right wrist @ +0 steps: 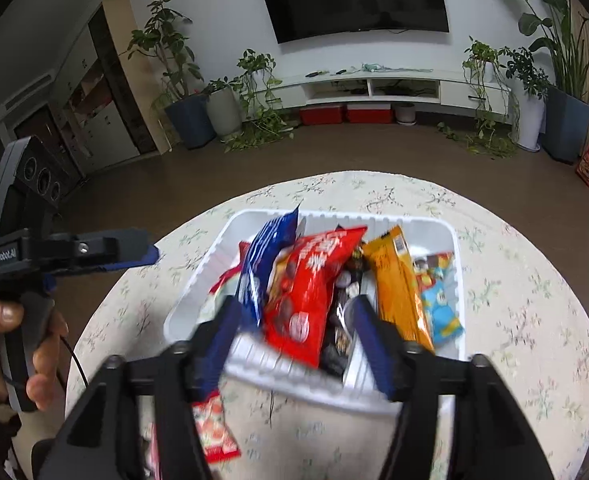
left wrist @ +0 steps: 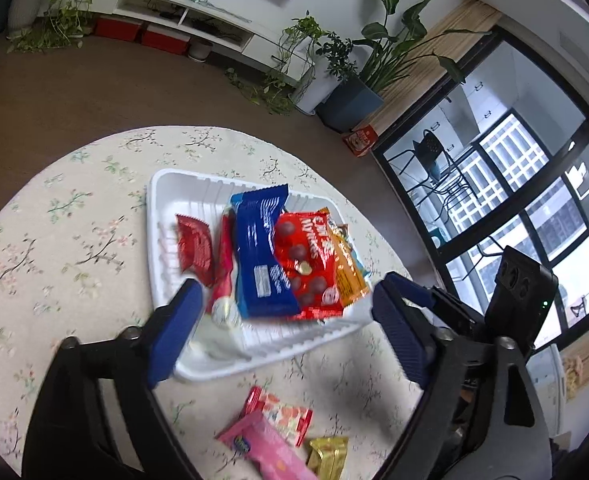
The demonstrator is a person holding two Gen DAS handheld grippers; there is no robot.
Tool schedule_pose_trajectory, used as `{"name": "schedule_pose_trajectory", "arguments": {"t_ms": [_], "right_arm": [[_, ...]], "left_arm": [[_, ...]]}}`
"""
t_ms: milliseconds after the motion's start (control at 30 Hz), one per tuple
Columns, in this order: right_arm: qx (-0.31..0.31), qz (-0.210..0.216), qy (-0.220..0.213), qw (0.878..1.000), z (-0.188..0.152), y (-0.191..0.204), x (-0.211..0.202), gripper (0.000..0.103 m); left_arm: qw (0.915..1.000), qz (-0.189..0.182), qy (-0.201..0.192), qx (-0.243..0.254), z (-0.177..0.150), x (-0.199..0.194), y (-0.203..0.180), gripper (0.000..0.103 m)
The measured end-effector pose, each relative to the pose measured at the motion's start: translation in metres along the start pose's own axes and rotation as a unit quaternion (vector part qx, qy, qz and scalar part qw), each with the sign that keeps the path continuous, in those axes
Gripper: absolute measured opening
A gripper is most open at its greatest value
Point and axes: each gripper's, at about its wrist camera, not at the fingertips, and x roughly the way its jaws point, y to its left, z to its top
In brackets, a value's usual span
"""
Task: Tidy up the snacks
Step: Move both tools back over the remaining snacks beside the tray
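A white tray point(left wrist: 162, 184) on the round floral table holds several snack packs: a blue pack point(left wrist: 260, 248), a red chocolate bag point(left wrist: 308, 256), an orange bar point(left wrist: 348, 272) and a small red pack point(left wrist: 194, 248). My left gripper point(left wrist: 284, 312) is open and empty above the tray's near edge. My right gripper point(right wrist: 294, 332) is open and empty over the tray point(right wrist: 434, 224), above the red bag point(right wrist: 306, 284). On the cloth near me lie a pink pack point(left wrist: 262, 448), a red-white candy pack point(left wrist: 282, 412) and a gold pack point(left wrist: 328, 456).
The left gripper's body point(right wrist: 66, 252) and the hand holding it point(right wrist: 10, 344) show at the left of the right wrist view. The table edge point(right wrist: 106, 292) drops to a brown floor. Potted plants point(right wrist: 182, 92) and a TV cabinet point(right wrist: 374, 88) stand far off.
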Motion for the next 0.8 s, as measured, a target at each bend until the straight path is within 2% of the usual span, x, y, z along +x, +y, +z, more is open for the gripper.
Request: {"name": "schedule_pose_trajectory", "arguments": {"t_ms": [33, 167, 400, 467, 533, 633, 800], "right_arm": [[0.004, 0.001, -0.003, 1.000, -0.006, 0.000, -0.007, 0.071], [0.022, 0.008, 0.000, 1.000, -0.031, -0.001, -0.028, 0.073], [0.044, 0.003, 0.024, 0.999, -0.093, 0.011, -0.054, 0.073], [0.048, 0.011, 0.035, 0.998, -0.111, 0.019, -0.059, 0.073], [0.052, 0.019, 0.043, 0.998, -0.124, 0.024, -0.061, 0.073], [0.059, 0.025, 0.050, 0.997, -0.141, 0.032, -0.064, 0.073], [0.080, 0.037, 0.068, 0.994, -0.160, 0.040, -0.060, 0.073]], "left_arm": [[0.9999, 0.006, -0.009, 0.004, -0.006, -0.008, -0.001, 0.096], [0.9985, 0.027, -0.040, 0.025, -0.030, -0.041, -0.005, 0.101], [0.9956, 0.054, -0.064, 0.042, -0.099, -0.082, -0.006, 0.101], [0.9966, 0.059, -0.043, 0.039, -0.120, -0.082, -0.003, 0.102], [0.9968, 0.068, -0.004, 0.041, -0.139, -0.080, 0.002, 0.101], [0.9934, 0.089, 0.033, 0.065, -0.162, -0.078, 0.003, 0.101], [0.9876, 0.100, 0.061, 0.105, -0.189, -0.069, -0.008, 0.101]]}}
